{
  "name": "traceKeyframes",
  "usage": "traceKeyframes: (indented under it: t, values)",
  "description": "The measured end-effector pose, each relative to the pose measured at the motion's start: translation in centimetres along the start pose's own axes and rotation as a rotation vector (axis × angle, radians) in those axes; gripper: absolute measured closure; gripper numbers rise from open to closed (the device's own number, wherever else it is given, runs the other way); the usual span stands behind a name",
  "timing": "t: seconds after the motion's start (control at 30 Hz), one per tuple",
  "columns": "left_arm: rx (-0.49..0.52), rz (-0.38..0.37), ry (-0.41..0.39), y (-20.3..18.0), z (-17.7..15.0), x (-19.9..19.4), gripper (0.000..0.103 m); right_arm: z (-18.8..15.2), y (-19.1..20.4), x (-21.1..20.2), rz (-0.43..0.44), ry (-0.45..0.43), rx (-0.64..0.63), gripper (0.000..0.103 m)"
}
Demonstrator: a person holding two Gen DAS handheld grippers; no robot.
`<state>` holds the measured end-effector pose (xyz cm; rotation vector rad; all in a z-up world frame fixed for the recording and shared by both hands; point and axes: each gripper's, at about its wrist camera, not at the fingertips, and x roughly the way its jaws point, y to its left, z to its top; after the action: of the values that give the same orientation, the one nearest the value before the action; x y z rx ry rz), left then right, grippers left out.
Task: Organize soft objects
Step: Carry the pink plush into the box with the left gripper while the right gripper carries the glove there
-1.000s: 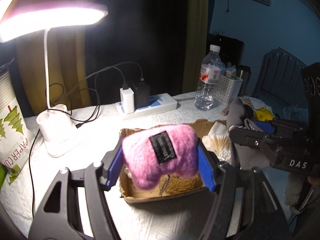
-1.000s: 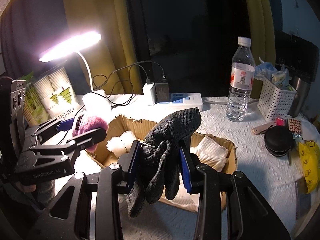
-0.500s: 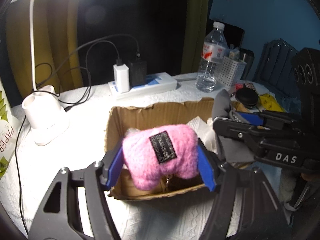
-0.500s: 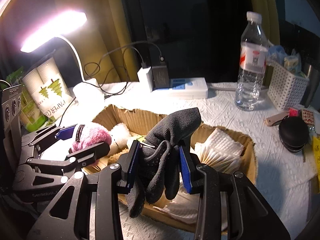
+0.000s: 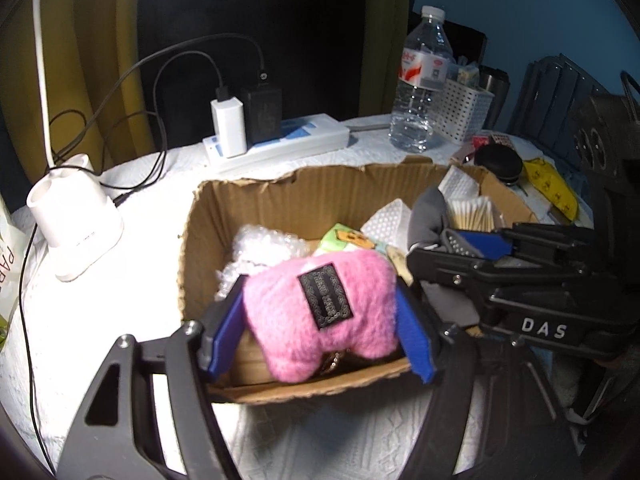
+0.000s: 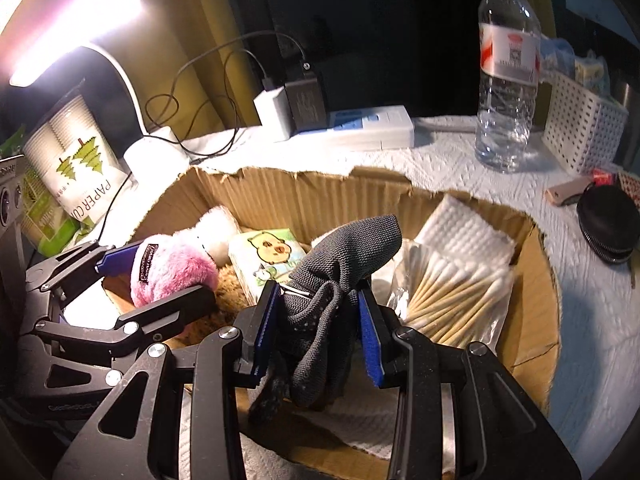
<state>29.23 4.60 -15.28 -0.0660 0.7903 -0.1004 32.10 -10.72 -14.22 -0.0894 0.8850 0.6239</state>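
My left gripper (image 5: pixel 320 320) is shut on a pink fuzzy pouch (image 5: pixel 288 316) with a black label, held over the near left part of an open cardboard box (image 5: pixel 280 204). It also shows in the right wrist view (image 6: pixel 160 276) with the pink pouch (image 6: pixel 176 272). My right gripper (image 6: pixel 318 320) is shut on a dark grey knitted glove (image 6: pixel 336 256), held over the box (image 6: pixel 304 192) near its front middle. The right gripper shows at the right of the left wrist view (image 5: pixel 460 248) with the grey glove (image 5: pixel 430 216).
Inside the box lie a white fluffy item (image 6: pixel 218 224), a cartoon tissue pack (image 6: pixel 272 256), cotton swabs (image 6: pixel 452 292) and cotton pads (image 6: pixel 464 232). Behind stand a power strip (image 5: pixel 280 140), water bottle (image 6: pixel 506 72), lamp base (image 5: pixel 72 220), white basket (image 6: pixel 580 120) and paper cups (image 6: pixel 76 160).
Both grippers have moved forward and down over the box, each still holding its item. The box and its contents now look much closer.
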Motion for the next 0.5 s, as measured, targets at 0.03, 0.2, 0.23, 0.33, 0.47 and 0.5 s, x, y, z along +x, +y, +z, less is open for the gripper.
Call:
traceKeyframes:
  t: [0.03,0.2,0.23,0.33,0.47,0.5]
  values:
    - [0.001,0.001,0.001,0.0,0.0,0.0,0.032,0.0,0.0,0.1,-0.003,0.002,0.0,0.064]
    - [0.004,0.001,0.005,-0.1,0.0,0.0,0.031,0.1,0.3,0.0,-0.015,0.007,-0.007,0.062]
    - [0.005,0.001,0.006,-0.1,0.0,0.0,0.031,0.1,0.4,0.0,-0.018,0.006,-0.009,0.062]
    - [0.006,0.001,0.008,-0.1,0.0,-0.1,0.028,0.0,0.5,-0.2,-0.022,0.001,-0.009,0.06]
    - [-0.002,-0.001,0.002,-0.1,0.1,-0.5,0.027,0.0,0.5,-0.8,-0.03,-0.011,-0.011,0.059]
    - [-0.004,-0.002,0.001,-0.1,0.1,-0.6,0.027,0.0,0.5,-1.1,-0.034,-0.016,-0.012,0.057]
